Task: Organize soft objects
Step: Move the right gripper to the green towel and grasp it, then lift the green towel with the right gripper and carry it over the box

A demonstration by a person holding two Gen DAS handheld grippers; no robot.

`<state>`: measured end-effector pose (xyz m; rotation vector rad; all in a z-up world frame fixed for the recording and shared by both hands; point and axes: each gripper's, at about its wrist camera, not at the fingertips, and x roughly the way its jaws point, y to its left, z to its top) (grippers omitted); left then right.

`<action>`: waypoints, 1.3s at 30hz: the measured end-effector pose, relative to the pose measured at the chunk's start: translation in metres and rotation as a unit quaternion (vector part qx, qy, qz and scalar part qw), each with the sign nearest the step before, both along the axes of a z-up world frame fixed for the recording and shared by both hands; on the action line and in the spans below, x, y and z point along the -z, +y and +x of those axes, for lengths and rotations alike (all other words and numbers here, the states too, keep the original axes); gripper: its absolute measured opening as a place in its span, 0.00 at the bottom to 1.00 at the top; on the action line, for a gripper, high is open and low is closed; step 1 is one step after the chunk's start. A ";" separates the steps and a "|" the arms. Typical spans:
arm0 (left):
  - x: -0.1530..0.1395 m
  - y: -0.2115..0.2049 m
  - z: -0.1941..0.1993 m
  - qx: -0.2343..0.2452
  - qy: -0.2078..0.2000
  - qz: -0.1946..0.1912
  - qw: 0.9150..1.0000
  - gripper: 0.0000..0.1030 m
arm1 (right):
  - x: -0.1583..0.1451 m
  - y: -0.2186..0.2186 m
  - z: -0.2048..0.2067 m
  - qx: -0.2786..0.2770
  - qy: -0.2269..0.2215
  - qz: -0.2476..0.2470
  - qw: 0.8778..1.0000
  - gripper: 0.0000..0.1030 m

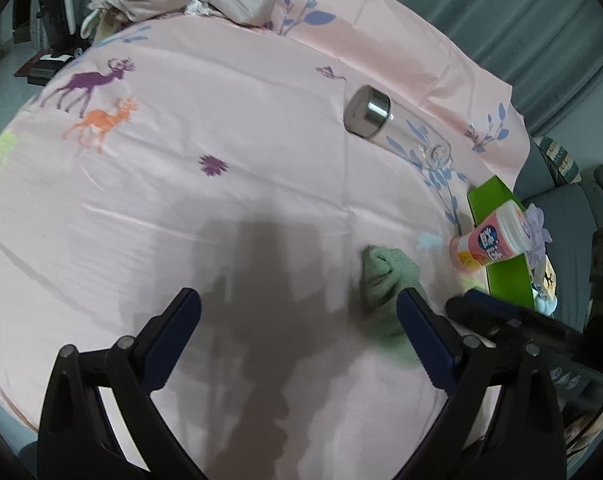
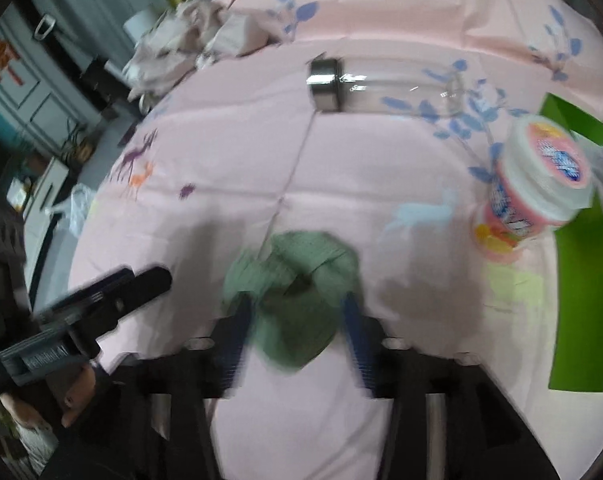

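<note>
A green cloth (image 2: 297, 292) is seen crumpled on a pink sheet (image 1: 221, 200) printed with deer and leaves. The right gripper (image 2: 297, 320) is placed around the cloth, with the cloth between its blue pads. The picture is blurred there, so it cannot be told whether the jaws are pressed on the cloth. The left gripper (image 1: 299, 332) is held over bare sheet just beside the cloth, and its jaws are spread wide apart with nothing between them. A clear bottle (image 1: 393, 124) with a metal cap is laid on its side farther back. A pink tub (image 1: 489, 242) is leaned against a green box (image 1: 501, 248) near the edge.
</note>
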<state>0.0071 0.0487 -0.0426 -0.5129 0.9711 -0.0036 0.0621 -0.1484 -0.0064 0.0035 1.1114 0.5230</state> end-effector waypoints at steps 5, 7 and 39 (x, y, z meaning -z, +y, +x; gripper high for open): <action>0.011 -0.021 0.008 0.032 0.015 -0.014 0.999 0.80 | 0.008 -0.025 0.018 0.054 0.033 0.053 0.997 0.65; 0.019 -0.032 0.011 0.048 0.026 -0.022 0.998 0.72 | 0.016 -0.027 0.025 0.064 0.053 0.077 0.994 0.65; -0.040 -0.109 0.019 0.120 -0.081 0.060 0.988 0.13 | -0.015 -0.019 0.007 0.034 -0.005 0.168 0.985 0.21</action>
